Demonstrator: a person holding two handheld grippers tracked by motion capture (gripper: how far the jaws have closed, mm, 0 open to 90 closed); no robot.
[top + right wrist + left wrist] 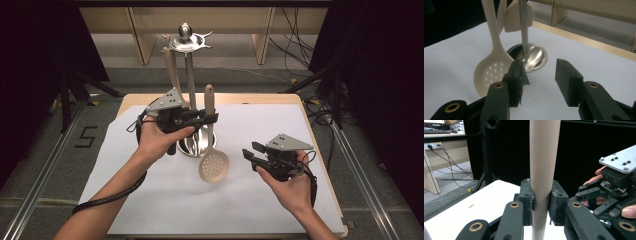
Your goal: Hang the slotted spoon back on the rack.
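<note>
A beige slotted spoon [214, 166] hangs upright over the white sheet, bowl down, just right of the steel utensil stand [186, 41]. My left gripper [210, 118] is shut on the spoon's handle [543, 157], its pads pressing on both sides. In the right gripper view the spoon's bowl [491, 72] hangs in front of the stand's round base [536, 56]. My right gripper [250, 151] is held low to the right of the spoon, and its jaws [539, 80] stand open with nothing between them.
Another beige utensil [171, 70] hangs from the stand's hooked top, beside the pole [523, 27]. A white sheet [150, 200] covers the wooden table [320, 150]. Tripod legs and cables lie on the floor around it.
</note>
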